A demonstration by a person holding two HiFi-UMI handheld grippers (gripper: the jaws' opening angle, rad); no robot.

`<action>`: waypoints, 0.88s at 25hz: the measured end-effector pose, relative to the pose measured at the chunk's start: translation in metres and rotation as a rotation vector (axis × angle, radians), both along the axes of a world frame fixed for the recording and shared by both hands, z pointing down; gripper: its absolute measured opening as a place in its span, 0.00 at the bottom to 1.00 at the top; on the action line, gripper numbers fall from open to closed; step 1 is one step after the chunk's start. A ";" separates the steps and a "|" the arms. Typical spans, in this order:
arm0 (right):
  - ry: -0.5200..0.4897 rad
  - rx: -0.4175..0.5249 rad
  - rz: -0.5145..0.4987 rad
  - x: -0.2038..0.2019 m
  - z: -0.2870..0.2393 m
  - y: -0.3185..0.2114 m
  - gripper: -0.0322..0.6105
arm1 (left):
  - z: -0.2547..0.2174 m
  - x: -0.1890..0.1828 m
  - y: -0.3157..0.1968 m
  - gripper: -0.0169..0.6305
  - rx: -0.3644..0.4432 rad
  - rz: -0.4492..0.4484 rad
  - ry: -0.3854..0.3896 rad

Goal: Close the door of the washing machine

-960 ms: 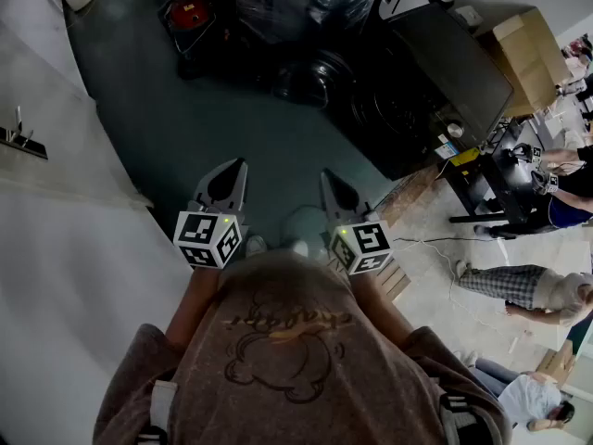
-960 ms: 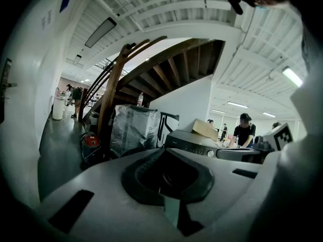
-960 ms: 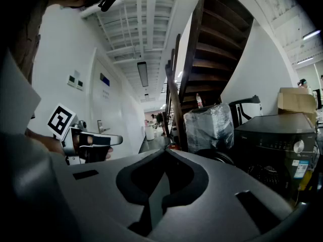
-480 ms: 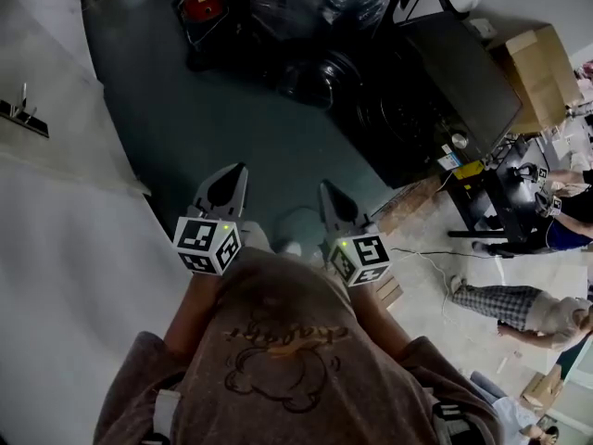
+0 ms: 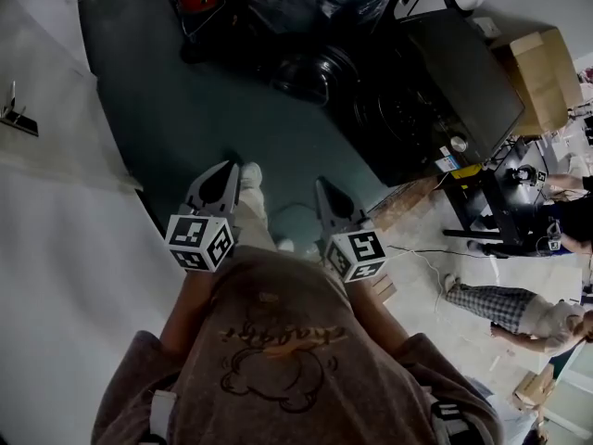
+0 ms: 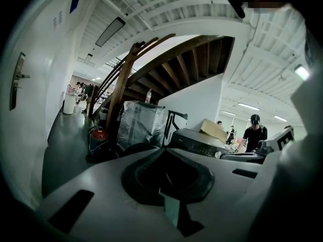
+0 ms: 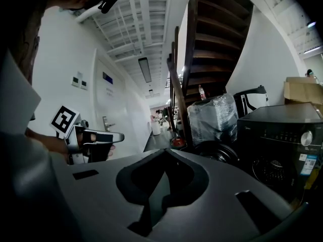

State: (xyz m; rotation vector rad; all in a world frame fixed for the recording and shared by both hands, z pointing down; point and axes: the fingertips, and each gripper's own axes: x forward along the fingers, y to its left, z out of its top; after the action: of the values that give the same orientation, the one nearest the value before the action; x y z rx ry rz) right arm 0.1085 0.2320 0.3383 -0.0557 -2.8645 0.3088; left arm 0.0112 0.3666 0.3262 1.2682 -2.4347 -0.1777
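Left gripper (image 5: pixel 228 169) and right gripper (image 5: pixel 322 186) had jaws shut and empty, well apart from the washer (image 5: pixel 454 72), so a push could slip off its open door (image 5: pixel 310 70).

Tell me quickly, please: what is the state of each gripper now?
Left gripper: closed, holding nothing.
Right gripper: closed, holding nothing.

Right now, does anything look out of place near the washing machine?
Only the door: it stands swung wide open beside the black washing machine. Nothing looks spilled or damaged.
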 end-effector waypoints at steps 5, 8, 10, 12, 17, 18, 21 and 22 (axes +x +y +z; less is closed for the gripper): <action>0.007 -0.007 0.032 -0.026 0.007 -0.025 0.05 | 0.000 -0.032 -0.027 0.03 0.004 0.033 -0.005; 0.025 -0.016 0.048 -0.052 0.015 -0.036 0.05 | 0.002 -0.065 -0.040 0.03 0.003 0.048 -0.003; 0.027 -0.021 0.056 -0.074 0.016 -0.043 0.05 | 0.005 -0.088 -0.049 0.03 0.004 0.057 0.008; 0.029 -0.022 0.062 -0.101 0.014 -0.050 0.05 | 0.005 -0.115 -0.059 0.03 0.010 0.069 0.020; 0.038 -0.004 0.079 -0.176 0.007 -0.071 0.05 | 0.000 -0.190 -0.089 0.03 0.024 0.110 0.028; 0.037 0.000 0.086 -0.190 0.005 -0.076 0.05 | -0.001 -0.204 -0.095 0.03 0.026 0.119 0.030; 0.040 0.018 0.106 -0.230 0.001 -0.091 0.05 | -0.001 -0.241 -0.112 0.03 0.030 0.155 0.037; 0.042 0.022 0.114 -0.244 0.000 -0.095 0.05 | -0.001 -0.253 -0.117 0.03 0.030 0.171 0.039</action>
State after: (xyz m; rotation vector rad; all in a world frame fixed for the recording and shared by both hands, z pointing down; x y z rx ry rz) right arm -0.1352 0.1374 0.3386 0.1175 -2.8342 0.2969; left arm -0.2414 0.2491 0.3247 1.4642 -2.2855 -0.1896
